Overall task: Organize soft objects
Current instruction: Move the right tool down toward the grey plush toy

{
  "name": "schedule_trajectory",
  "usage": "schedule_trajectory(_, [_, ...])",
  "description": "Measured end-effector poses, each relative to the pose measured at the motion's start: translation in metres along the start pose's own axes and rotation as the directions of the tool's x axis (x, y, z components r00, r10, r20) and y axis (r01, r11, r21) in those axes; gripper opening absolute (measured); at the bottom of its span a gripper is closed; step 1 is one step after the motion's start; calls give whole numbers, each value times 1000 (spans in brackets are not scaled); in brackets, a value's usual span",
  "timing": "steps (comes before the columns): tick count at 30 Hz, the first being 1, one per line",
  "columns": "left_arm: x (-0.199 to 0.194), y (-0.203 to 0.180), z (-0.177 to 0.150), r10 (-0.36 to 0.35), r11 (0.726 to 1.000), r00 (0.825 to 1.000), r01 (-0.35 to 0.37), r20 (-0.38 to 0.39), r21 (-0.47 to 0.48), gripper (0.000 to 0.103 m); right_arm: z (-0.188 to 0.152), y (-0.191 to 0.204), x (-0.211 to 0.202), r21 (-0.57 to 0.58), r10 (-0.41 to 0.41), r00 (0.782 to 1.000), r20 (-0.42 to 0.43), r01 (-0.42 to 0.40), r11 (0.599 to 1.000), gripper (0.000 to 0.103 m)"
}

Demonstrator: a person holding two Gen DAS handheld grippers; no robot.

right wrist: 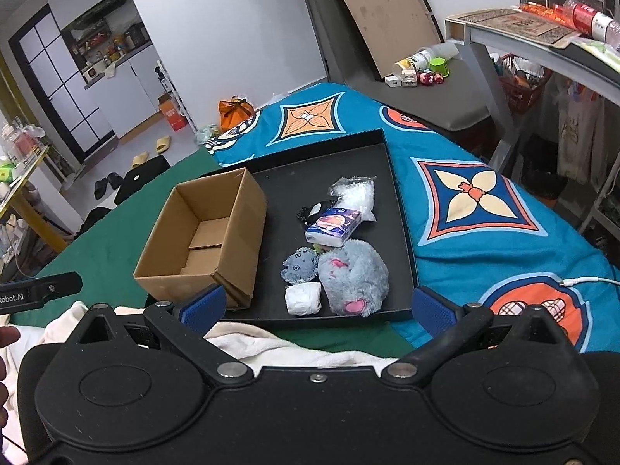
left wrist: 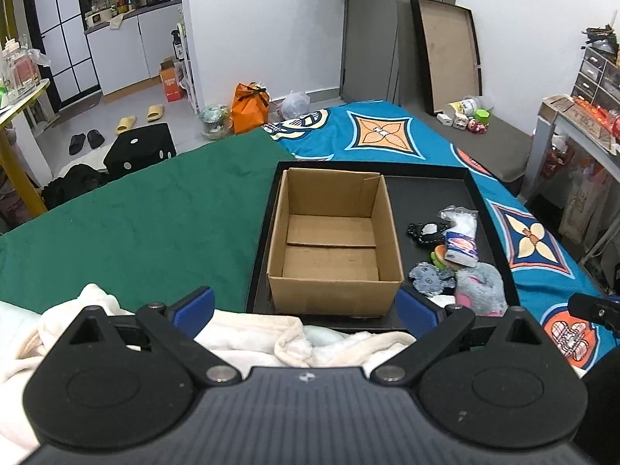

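An empty cardboard box (left wrist: pixel 333 240) (right wrist: pixel 205 240) stands in the left part of a black tray (left wrist: pixel 430 193) (right wrist: pixel 341 162) on the bed. Right of it lie a grey plush toy (right wrist: pixel 354 277) (left wrist: pixel 482 286), a small blue-grey plush (right wrist: pixel 299 266) (left wrist: pixel 430 277), a white wad (right wrist: pixel 304 298), a tissue pack (right wrist: pixel 333 226) (left wrist: pixel 461 250), a clear plastic bag (right wrist: pixel 356 192) (left wrist: pixel 461 219) and a black item (right wrist: pixel 310 211) (left wrist: pixel 424 230). My left gripper (left wrist: pixel 306 306) is open and empty, just short of the box. My right gripper (right wrist: pixel 317 306) is open and empty, just short of the tray's near edge.
A cream fleece blanket (left wrist: pixel 248 333) (right wrist: pixel 271 345) lies under both grippers. The bed has a green cover (left wrist: pixel 135 213) and a blue patterned sheet (right wrist: pixel 484 201). A grey bench (left wrist: pixel 488 135) with small toys and a shelf unit (right wrist: pixel 542 31) stand to the right.
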State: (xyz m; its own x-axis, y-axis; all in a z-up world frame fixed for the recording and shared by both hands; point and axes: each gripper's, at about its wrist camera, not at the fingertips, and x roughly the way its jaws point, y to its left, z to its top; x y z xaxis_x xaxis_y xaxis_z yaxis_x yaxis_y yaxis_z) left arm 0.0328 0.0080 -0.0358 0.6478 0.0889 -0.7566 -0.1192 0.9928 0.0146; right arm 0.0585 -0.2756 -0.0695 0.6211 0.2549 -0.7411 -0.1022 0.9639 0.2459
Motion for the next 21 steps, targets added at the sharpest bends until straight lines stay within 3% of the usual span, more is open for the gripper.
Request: schedule_trajectory(21, [61,13,16,15,1000,999,-16,-49,-7,98,22,-10,39,30,-7,999,37,6,1000,103])
